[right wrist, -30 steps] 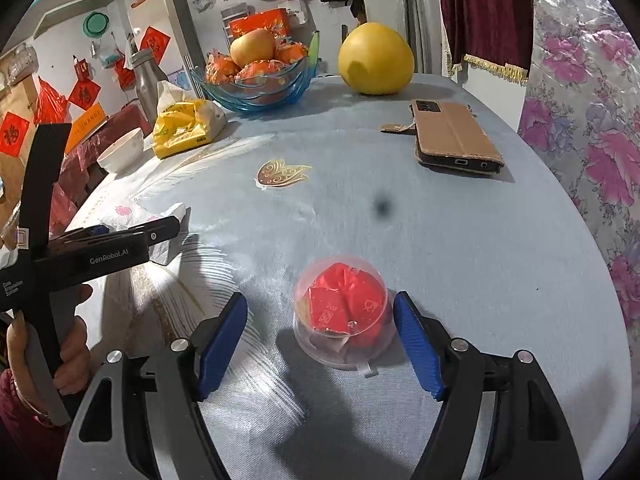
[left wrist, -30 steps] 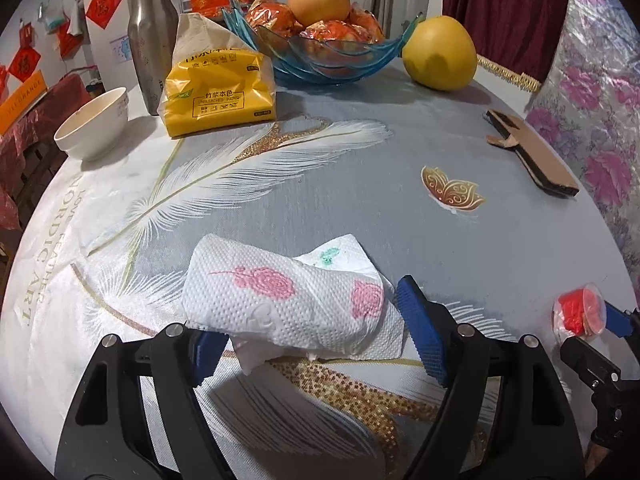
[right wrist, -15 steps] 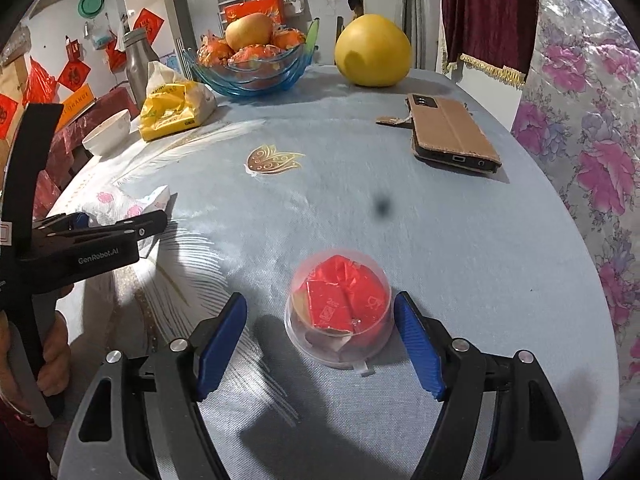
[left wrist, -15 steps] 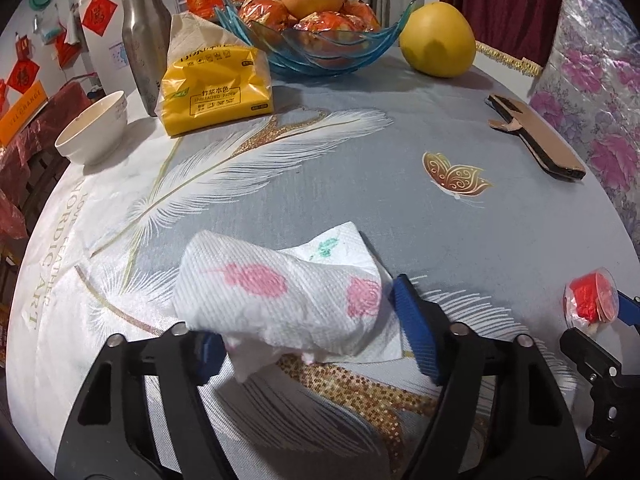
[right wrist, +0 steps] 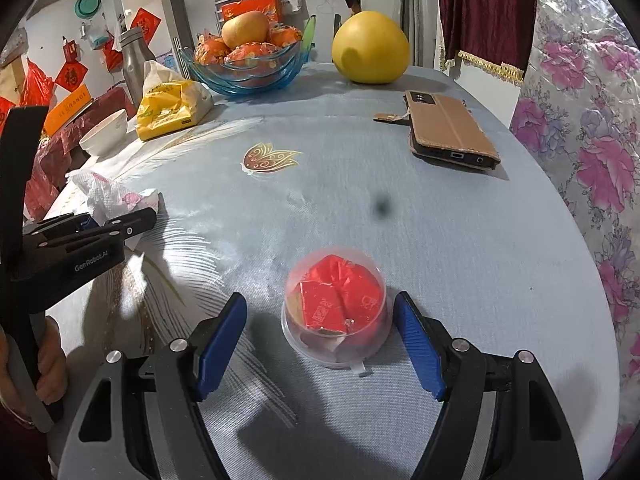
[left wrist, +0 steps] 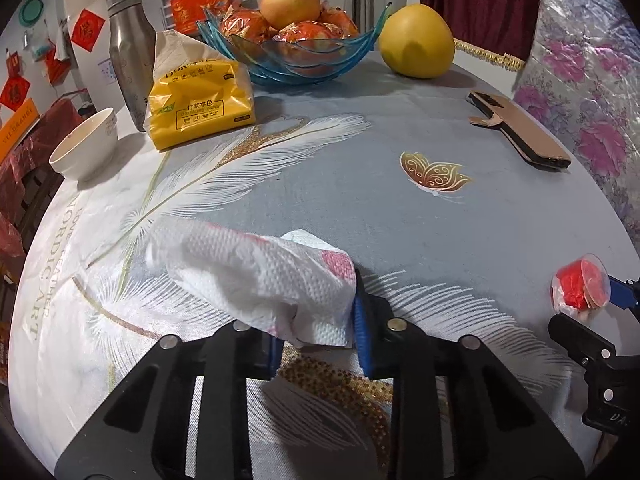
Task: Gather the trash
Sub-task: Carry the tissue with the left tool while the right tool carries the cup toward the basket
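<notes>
Left wrist view: left gripper [left wrist: 316,330] fingers clenched on the paper towel [left wrist: 260,276], beside the butterfly print [left wrist: 434,172]. Right gripper [right wrist: 320,344] fingers released, straddling the plastic cup [right wrist: 335,308] (untouched). Risk: loose towel slipping; thin cup skidding when squeezed.

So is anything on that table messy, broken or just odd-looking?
Two bits of litter: a crumpled paper towel pinched in the left gripper, and a clear plastic cup stuffed with red wrappers between the right gripper's open fingers. Nothing looks spilled or broken.
</notes>
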`<state>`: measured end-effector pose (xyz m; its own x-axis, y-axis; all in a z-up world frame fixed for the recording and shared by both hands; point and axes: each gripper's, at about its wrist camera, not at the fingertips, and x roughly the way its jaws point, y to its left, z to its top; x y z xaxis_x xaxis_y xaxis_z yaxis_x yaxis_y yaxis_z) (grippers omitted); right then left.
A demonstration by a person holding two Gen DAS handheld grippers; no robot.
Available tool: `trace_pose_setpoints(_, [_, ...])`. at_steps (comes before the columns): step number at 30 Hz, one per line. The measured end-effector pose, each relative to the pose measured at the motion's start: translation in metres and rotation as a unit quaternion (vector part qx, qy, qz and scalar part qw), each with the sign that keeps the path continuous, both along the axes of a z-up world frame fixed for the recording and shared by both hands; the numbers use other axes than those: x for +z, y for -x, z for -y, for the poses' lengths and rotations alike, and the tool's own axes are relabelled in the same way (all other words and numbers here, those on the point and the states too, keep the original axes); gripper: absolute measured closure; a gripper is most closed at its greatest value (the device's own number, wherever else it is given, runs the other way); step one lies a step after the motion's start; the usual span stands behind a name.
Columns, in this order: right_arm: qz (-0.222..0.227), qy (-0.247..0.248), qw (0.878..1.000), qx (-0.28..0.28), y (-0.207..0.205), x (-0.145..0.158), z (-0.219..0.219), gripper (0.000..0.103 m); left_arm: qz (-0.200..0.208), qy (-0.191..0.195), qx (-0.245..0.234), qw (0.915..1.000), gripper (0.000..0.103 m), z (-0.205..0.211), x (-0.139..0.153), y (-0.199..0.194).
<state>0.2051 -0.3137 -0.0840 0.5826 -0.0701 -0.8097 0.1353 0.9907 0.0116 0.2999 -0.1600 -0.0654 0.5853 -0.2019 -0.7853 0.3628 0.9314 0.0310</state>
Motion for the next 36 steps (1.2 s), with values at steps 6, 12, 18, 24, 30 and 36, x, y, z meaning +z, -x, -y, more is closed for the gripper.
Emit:
trace_pose_setpoints(6, [-0.001, 0.002, 1.0, 0.0, 0.0, 0.0, 0.0, 0.028, -0.008, 0.022, 0.004, 0.9997, 0.08, -0.008, 0.002, 0.001])
trace_pose_setpoints(12, [0.001, -0.001, 1.0, -0.001, 0.001, 0.0, 0.0, 0.029, -0.003, 0.031, 0.008, 0.9995, 0.08, -0.015, 0.005, 0.008])
trace_pose_setpoints(18, [0.01, -0.014, 1.0, -0.012, 0.004, 0.001, 0.006, 0.048, -0.009, 0.034, 0.01, 0.9993, 0.08, -0.018, 0.005, 0.009])
trace_pose_setpoints(24, [0.022, -0.029, 0.999, -0.003, 0.006, 0.004, 0.008, 0.049, 0.009, 0.044, 0.013, 0.9989, 0.08, -0.026, 0.011, 0.02])
trace_pose_setpoints(30, [0.063, -0.054, 0.997, 0.009, 0.029, 0.016, 0.004, 0.049, 0.003, 0.072, 0.025, 0.997, 0.08, -0.05, 0.016, 0.052])
trace_pose_setpoints(36, [0.084, -0.07, 0.993, 0.042, 0.058, 0.028, -0.019, 0.049, 0.015, 0.083, 0.046, 0.9954, 0.08, -0.075, 0.029, 0.085])
